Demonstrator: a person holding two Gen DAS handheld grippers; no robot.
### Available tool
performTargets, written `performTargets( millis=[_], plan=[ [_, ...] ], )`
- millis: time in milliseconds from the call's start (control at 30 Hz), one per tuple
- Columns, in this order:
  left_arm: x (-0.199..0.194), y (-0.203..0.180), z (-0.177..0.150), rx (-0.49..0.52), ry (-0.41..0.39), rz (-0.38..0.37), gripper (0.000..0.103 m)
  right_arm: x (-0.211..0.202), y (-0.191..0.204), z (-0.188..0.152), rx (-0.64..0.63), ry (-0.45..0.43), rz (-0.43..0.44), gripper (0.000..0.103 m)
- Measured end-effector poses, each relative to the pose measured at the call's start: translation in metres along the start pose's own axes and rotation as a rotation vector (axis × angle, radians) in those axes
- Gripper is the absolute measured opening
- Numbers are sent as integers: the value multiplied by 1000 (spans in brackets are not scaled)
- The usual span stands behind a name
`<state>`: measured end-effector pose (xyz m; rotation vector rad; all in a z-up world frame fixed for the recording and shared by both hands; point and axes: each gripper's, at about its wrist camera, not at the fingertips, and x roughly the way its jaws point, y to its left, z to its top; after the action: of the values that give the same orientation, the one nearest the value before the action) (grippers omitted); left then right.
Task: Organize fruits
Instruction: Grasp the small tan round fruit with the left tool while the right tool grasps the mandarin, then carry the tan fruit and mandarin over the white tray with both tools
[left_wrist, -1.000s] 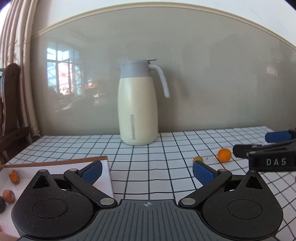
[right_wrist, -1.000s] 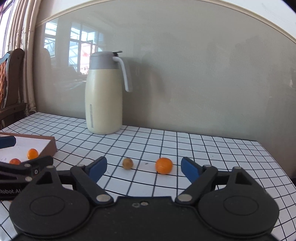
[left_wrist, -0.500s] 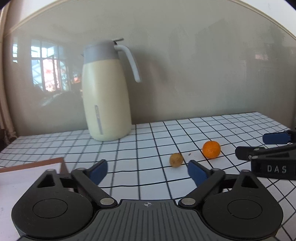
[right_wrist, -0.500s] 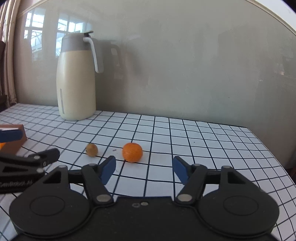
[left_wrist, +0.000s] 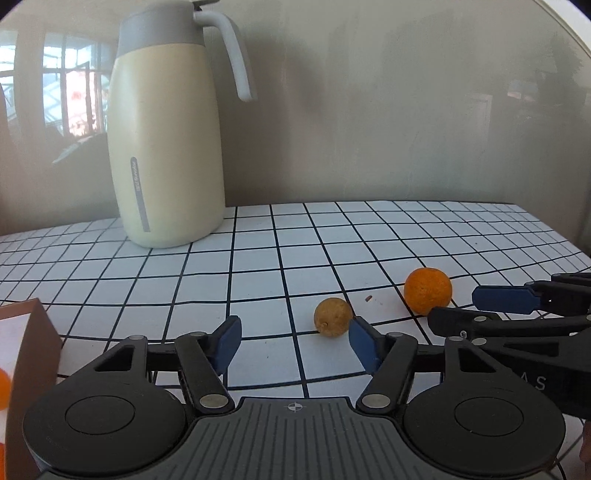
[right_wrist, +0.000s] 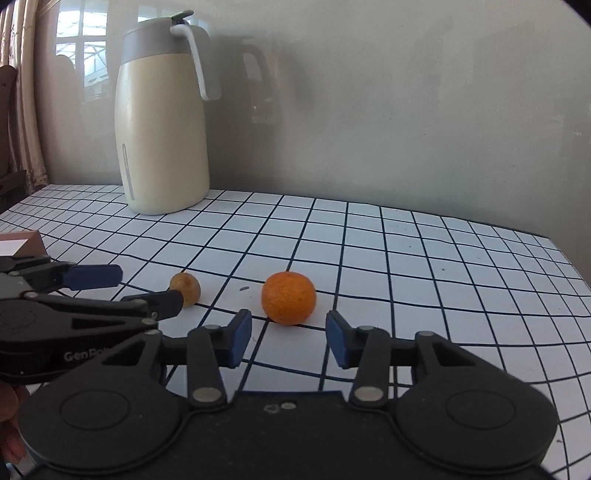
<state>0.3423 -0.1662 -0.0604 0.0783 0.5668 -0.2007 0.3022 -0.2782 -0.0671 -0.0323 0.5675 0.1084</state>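
Observation:
A small tan round fruit (left_wrist: 332, 316) lies on the checked tablecloth, just ahead of my left gripper's right fingertip. An orange (left_wrist: 427, 291) lies to its right. My left gripper (left_wrist: 293, 343) is open and empty. In the right wrist view the orange (right_wrist: 289, 297) sits just ahead of my open, empty right gripper (right_wrist: 289, 339), centred between its fingers. The tan fruit (right_wrist: 185, 288) is partly hidden behind the left gripper there. A brown box (left_wrist: 27, 354) at the left edge holds orange fruit.
A tall cream thermos jug (left_wrist: 167, 140) with a grey lid stands at the back left of the table (left_wrist: 258, 258), near the grey wall. The table's right edge (right_wrist: 569, 258) is close to the orange.
Both grippers have moved forward and right toward the two loose fruits, which now appear larger and closer. The box has slid out to the left edge of view.

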Motion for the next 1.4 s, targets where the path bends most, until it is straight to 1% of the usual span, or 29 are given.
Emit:
performTargets(
  millis=[267, 333, 567, 667, 700, 733, 767, 800, 900, 967, 1167, 1267, 1400],
  plan=[
    [19, 4, 8, -46, 47, -23, 63, 16, -10, 5, 51, 21, 41, 35],
    [22, 5, 9, -48, 48, -23, 63, 20, -12, 5, 69, 22, 53, 35],
    [31, 0, 13, -47, 49, -34, 63, 20, -18, 7, 82, 6, 50, 34],
    [33, -3, 15, -42, 50, -33, 61, 22, -22, 8, 91, 9, 57, 32],
    [34, -5, 15, -33, 50, -35, 56, 22, -22, 7, 90, 12, 61, 31],
    [33, -8, 15, -15, 50, -35, 46, 23, -21, 7, 87, 15, 61, 29],
    [33, -12, 15, 6, 50, -34, 39, 23, -20, 6, 81, 14, 59, 29],
    [33, -16, 15, 30, 49, -38, 24, 22, -18, 5, 71, 10, 52, 28],
    [30, -25, 15, 77, 32, -26, 25, 19, -20, 5, 81, 10, 50, 27],
    [26, -25, 15, 80, 11, -28, 25, 17, -18, 4, 66, 11, 46, 27],
    [8, -27, 9, 78, -19, -28, 24, 1, -10, -1, 14, 4, 12, 27],
    [-8, -27, 7, 81, -42, -31, 25, -14, -7, -1, -5, -15, -9, 27],
    [-36, -25, 8, 88, -85, -32, 24, -38, -5, 0, 1, -50, -15, 27]
  ],
)
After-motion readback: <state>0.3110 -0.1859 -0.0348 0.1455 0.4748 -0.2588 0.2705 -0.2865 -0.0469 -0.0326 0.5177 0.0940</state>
